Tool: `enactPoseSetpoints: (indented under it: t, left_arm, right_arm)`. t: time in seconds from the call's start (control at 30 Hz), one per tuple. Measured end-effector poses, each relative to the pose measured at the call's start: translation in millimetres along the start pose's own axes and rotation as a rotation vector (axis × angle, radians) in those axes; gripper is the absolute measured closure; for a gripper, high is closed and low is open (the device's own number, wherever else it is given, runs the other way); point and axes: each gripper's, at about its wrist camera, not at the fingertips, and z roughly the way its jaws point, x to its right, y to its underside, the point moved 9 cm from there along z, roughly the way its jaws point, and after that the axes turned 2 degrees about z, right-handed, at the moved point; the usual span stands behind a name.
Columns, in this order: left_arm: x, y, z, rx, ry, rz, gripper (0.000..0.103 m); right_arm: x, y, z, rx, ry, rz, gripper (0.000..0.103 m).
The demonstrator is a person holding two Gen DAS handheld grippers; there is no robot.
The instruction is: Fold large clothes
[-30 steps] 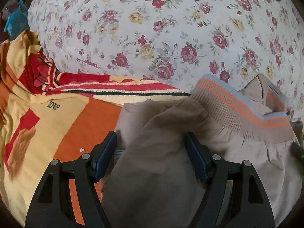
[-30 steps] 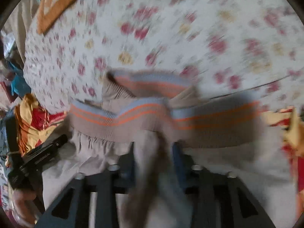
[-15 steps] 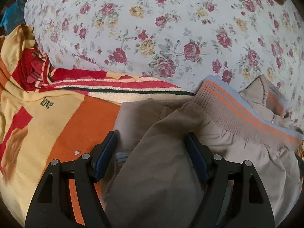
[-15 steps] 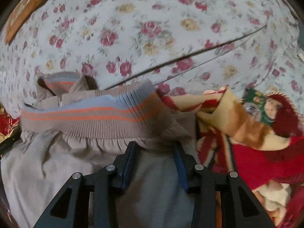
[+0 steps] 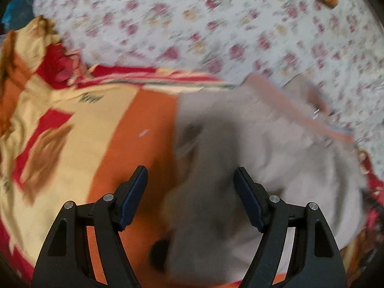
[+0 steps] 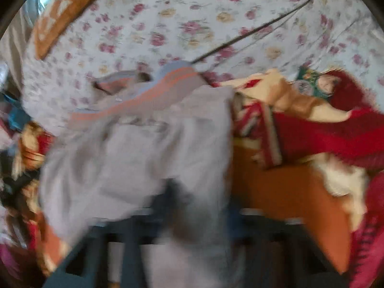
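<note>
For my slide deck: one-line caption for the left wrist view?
Open left tongs straddle a beige garment lying on an orange-and-yellow blanket, motion-blurred.

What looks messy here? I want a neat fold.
The beige garment lies bunched on the orange blanket, its striped waistband slanted and rumpled. Both views are motion-blurred.

We saw bed covered by white sheet [image 5: 216,24] printed with red and yellow roses, filling far part of both views. Near side: blanket [image 5: 96,124] in orange, yellow and red, bunched at left in left view, heaped red at right [image 6: 336,132] in right view. Orange patterned cushion or cloth [image 6: 62,16] lay at far left on sheet. Long dark crease [image 6: 252,31] crossed sheet. Both views blurred; light soft, dim.
</note>
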Motion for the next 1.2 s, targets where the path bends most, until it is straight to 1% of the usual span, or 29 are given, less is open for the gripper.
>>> enactPoseSetpoints:
  t: [0.03, 0.07, 0.1, 0.17, 0.2, 0.23, 0.3, 0.37, 0.43, 0.47, 0.53, 0.57, 0.67, 0.73, 0.83, 0.93, 1.03, 1.07, 1.13, 1.2]
  left_arm:
    - [-5.0, 7.5, 0.8, -0.006, -0.016, 0.002, 0.028]
    - [-6.6, 10.7, 2.2, -0.006, -0.020, 0.002, 0.027]
    - [-8.8, 16.1, 3.8, -0.003, -0.022, 0.000, 0.027]
    - [-13.2, 24.9, 4.8, 0.006, -0.013, -0.014, 0.027]
    - [-13.7, 26.8, 3.6, 0.015, -0.017, -0.014, 0.027]
    - [-12.9, 27.1, 1.6, 0.020, -0.024, -0.005, 0.027]
    - [-10.3, 27.2, -2.1, 0.030, -0.038, 0.015, 0.027]
    - [-8.8, 26.6, -3.2, 0.042, -0.046, 0.023, 0.027]
    - [-8.4, 27.3, -3.7, 0.050, -0.046, 0.023, 0.027]
    - [-8.2, 27.6, -3.6, 0.051, -0.045, 0.024, 0.027]
    - [-8.6, 27.4, -3.6, 0.053, -0.045, 0.024, 0.027]
    - [-8.9, 27.5, -3.4, 0.052, -0.045, 0.024, 0.027]
    - [-8.8, 27.4, -3.3, 0.052, -0.040, 0.022, 0.027]
    - [-8.8, 27.6, -2.8, 0.052, -0.034, 0.023, 0.027]
    - [-8.5, 27.5, -2.8, 0.052, -0.029, 0.025, 0.027]
    - [-8.3, 27.3, -2.2, 0.051, -0.025, 0.026, 0.027]
    - [-8.2, 27.6, -1.0, 0.047, -0.016, 0.025, 0.027]
    - [-8.2, 27.8, -0.8, 0.046, -0.014, 0.025, 0.027]
    - [-8.6, 27.9, -1.0, 0.046, -0.009, 0.018, 0.027]
    - [-10.1, 28.2, -1.4, 0.039, 0.010, -0.003, 0.027]
  right_arm:
    - [-3.3, -2.1, -7.2, 0.031, 0.045, -0.043, 0.096]
    - [-5.1, -2.5, -11.3, 0.061, 0.097, -0.085, 0.099]
    - [-0.1, -1.3, -13.1, 0.070, 0.133, -0.086, 0.099]
    - [17.2, 8.1, -2.9, 0.020, 0.151, -0.021, 0.099]
    - [22.4, 13.1, 0.8, 0.005, 0.168, -0.013, 0.099]
    - [22.4, 15.7, -1.7, 0.006, 0.172, -0.019, 0.099]
    - [17.3, 12.9, -15.2, 0.040, 0.193, -0.029, 0.099]
    - [13.1, 5.6, -31.0, 0.076, 0.216, -0.005, 0.089]
    - [-1.2, 0.1, -47.3, 0.115, 0.195, 0.015, 0.057]
    - [-14.7, -0.7, -53.4, 0.130, 0.166, 0.011, 0.054]
    - [-47.2, -0.2, -48.8, 0.112, 0.112, -0.028, 0.054]
    - [-67.3, 4.0, -44.2, 0.087, 0.077, -0.064, 0.054]
    - [-115.8, 14.6, -30.3, 0.043, 0.007, -0.142, 0.054]
    - [-143.2, 18.1, -17.6, 0.036, -0.023, -0.178, 0.054]
    - [-171.1, 28.5, -5.0, 0.033, -0.044, -0.219, 0.054]
    - [-184.5, 40.3, 11.7, 0.017, -0.020, -0.279, 0.054]
    - [-177.0, 59.6, 36.5, -0.041, 0.046, -0.340, 0.053]
    - [-171.0, 64.6, 42.8, -0.060, 0.048, -0.340, 0.053]
    - [-165.6, 67.5, 43.1, -0.045, 0.038, -0.340, 0.053]
    - [-163.7, 69.4, 38.8, -0.058, 0.046, -0.339, 0.053]
